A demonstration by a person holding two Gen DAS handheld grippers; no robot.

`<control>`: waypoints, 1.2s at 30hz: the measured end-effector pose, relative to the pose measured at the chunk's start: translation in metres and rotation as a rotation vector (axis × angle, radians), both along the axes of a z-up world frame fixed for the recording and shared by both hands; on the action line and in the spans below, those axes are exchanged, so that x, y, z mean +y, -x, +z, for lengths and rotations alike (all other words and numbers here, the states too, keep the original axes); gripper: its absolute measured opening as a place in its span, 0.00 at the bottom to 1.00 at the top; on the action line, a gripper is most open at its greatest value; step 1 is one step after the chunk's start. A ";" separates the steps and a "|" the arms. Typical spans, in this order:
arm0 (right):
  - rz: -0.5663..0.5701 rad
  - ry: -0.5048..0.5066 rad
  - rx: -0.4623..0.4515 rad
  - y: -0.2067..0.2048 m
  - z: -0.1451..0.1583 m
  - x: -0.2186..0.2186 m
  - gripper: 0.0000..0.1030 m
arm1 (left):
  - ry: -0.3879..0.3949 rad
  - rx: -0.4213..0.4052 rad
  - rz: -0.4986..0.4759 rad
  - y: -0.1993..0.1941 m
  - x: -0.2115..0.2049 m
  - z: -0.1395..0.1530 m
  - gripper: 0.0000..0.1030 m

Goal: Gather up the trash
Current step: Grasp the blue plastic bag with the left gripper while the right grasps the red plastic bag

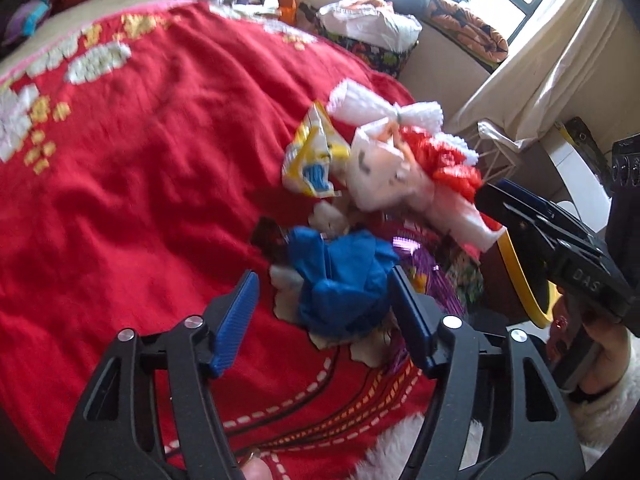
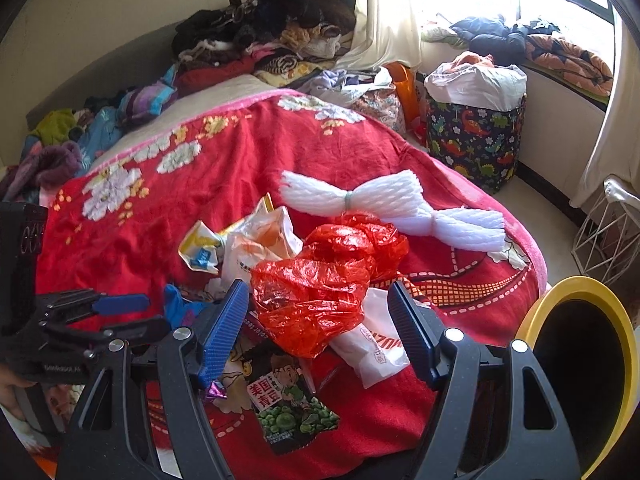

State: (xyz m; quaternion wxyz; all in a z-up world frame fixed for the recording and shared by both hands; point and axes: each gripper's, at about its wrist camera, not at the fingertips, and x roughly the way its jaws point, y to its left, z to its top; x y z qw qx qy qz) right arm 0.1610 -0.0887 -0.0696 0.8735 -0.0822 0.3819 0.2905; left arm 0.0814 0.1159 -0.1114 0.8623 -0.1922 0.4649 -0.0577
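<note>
Left wrist view: left gripper (image 1: 324, 300) jaws part spread, straddling a crumpled blue wad (image 1: 340, 280). Right pad looks to touch the wad; left pad stands clear, so no pinch. Wad lies on the red blanket (image 1: 140, 184) near its right edge, amid the trash pile. Just beyond: yellow wrapper (image 1: 312, 156), white bag (image 1: 384, 176), red bag (image 1: 448, 160), white foam net (image 1: 384, 106). Right gripper (image 1: 496, 200) enters from the right; its jaw state cannot be told here. Yellow-rimmed bin (image 1: 520, 276) sits off the blanket's right edge.

Right wrist view: right gripper (image 2: 316, 328) jaws spread wide, red bag (image 2: 320, 284) between them, pads not pressing. Green snack packet (image 2: 292, 404) lies at the blanket's near edge, beneath the jaws. Foam net (image 2: 392, 204) farther back. Bin (image 2: 580, 296) at lower right, beside the bed. Left gripper (image 2: 132, 312) at left edge, by the blue wad (image 2: 176, 304).
</note>
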 end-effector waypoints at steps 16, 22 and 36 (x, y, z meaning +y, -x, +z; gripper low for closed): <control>0.014 -0.130 0.026 -0.008 0.005 -0.011 0.09 | -0.008 -0.063 -0.033 0.005 -0.009 0.014 0.05; 0.009 -0.211 -0.001 -0.005 0.027 -0.027 0.09 | -0.031 -0.182 -0.003 0.006 -0.003 0.049 0.05; -0.034 -0.278 -0.072 0.010 0.058 -0.058 0.09 | -0.043 -0.306 -0.028 -0.011 -0.027 0.097 0.05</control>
